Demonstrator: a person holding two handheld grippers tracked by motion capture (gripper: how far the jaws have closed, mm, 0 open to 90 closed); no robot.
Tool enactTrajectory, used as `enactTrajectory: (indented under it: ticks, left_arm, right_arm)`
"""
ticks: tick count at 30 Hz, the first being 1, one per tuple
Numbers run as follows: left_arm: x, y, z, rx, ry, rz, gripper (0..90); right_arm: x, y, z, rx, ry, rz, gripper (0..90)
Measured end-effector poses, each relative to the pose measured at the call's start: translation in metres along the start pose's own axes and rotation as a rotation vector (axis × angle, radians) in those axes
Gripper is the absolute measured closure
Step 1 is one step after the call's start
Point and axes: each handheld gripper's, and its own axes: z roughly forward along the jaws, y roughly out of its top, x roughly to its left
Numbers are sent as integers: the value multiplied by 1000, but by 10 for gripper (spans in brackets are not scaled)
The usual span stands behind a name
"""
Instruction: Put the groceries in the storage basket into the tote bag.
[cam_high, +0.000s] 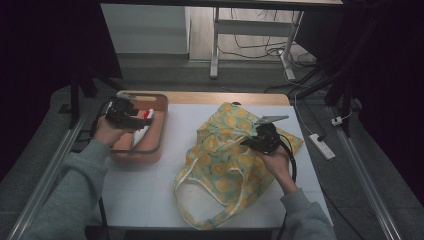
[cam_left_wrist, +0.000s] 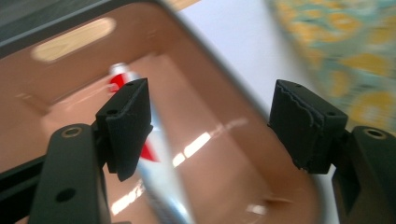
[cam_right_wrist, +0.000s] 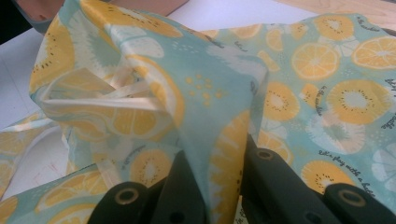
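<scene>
High view: my left tongs hover over the pink tray at left centre, the tube just below them, its long axis running from upper right to lower left. The right tongs pinch the fruit-print tote bag at mid-frame on the worktop.

Left gripper view: jaws spread and empty; the tube runs under the left pad, blurred, lower end cut off.

Right gripper view: jaws clamped on a fold of the bag; its mouth is hard to make out.
</scene>
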Motion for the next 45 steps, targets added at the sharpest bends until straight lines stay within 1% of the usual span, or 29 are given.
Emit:
enactTrajectory:
  ticks: [1, 2, 3, 4, 5, 6, 7, 10, 11, 12, 13, 14, 15, 16, 18, 19, 20, 22, 25, 28, 33, 36, 39, 41, 42, 44, 45]
  left_arm:
    - [8, 3, 10, 38, 16, -15, 294]
    - [12, 4, 15, 56, 24, -22, 293]
    - [12, 4, 15, 56, 24, -22, 293]
    - [15, 5, 21, 71, 23, -34, 292]
    - [21, 5, 33, 100, 24, -53, 291]
    - [21, 5, 33, 100, 24, -53, 290]
    - [24, 5, 39, 118, 34, -59, 288]
    - [33, 3, 56, 155, 28, -102, 280]
    - [39, 1, 66, 180, 41, -123, 279]
    - [41, 0, 70, 190, 41, -135, 274]
    - [41, 0, 70, 190, 41, -135, 270]
    - [44, -1, 73, 195, 36, -147, 269]
    - [46, -1, 78, 201, 42, -157, 265]
    - [46, -1, 78, 201, 42, -157, 265]
    - [48, -3, 85, 220, 47, -164, 265]
    - [48, -3, 85, 220, 47, -164, 263]
    - [50, -4, 91, 241, 44, -170, 262]
    - [52, -5, 95, 249, 45, -178, 262]
    - [53, -6, 98, 252, 48, -185, 264]
    - [55, -9, 104, 290, 35, -189, 266]
    - [56, -11, 109, 304, 31, -200, 271]
    - [58, -12, 113, 322, 28, -202, 277]
    - [60, -14, 114, 325, 28, -207, 347]
    - [61, -14, 112, 317, 7, -211, 412]
    - [60, -14, 112, 311, -7, -213, 412]
    - [59, -13, 112, 316, -7, -219, 517]
    - [60, -12, 112, 319, -13, -227, 543]
  right_arm:
    - [0, 0, 1, 2, 1, 0, 886]
    - [0, 0, 1, 2, 1, -2, 886]
    - [-1, -1, 2, 3, 2, 0, 885]
    - [-1, -1, 2, 6, 2, 1, 886]
    - [-1, -1, 3, 6, 2, 2, 885]
    - [-1, -1, 3, 7, 2, 2, 885]
    - [-1, -1, 3, 9, 2, 5, 885]
    - [0, -2, 4, 12, 3, 4, 885]
    - [0, -2, 5, 14, 3, 5, 885]
    - [-1, -3, 5, 16, 3, 2, 885]
    - [-1, -3, 6, 19, 4, 2, 884]
    - [-1, -3, 6, 21, 4, 1, 884]
    - [-1, -4, 7, 24, 4, 2, 884]
    - [-1, -4, 7, 27, 4, 2, 883]
    - [-1, -4, 8, 30, 4, 0, 884]
    - [-1, -4, 8, 30, 4, 1, 884]
    - [0, -4, 8, 30, 5, 1, 883]
    - [0, -4, 8, 31, 4, 1, 883]
    - [0, -4, 8, 30, 5, 1, 883]
    - [-1, -5, 8, 30, 6, 3, 883]
    - [0, -5, 9, 34, 6, 2, 883]
    - [0, -5, 9, 32, 6, 0, 883]
    - [0, -4, 8, 29, 6, 1, 882]
    - [0, -4, 7, 27, 7, 2, 883]
    - [0, -4, 7, 27, 7, 2, 883]
    - [-1, -5, 6, 25, 6, 3, 882]
    - [0, -5, 7, 25, 6, 4, 882]
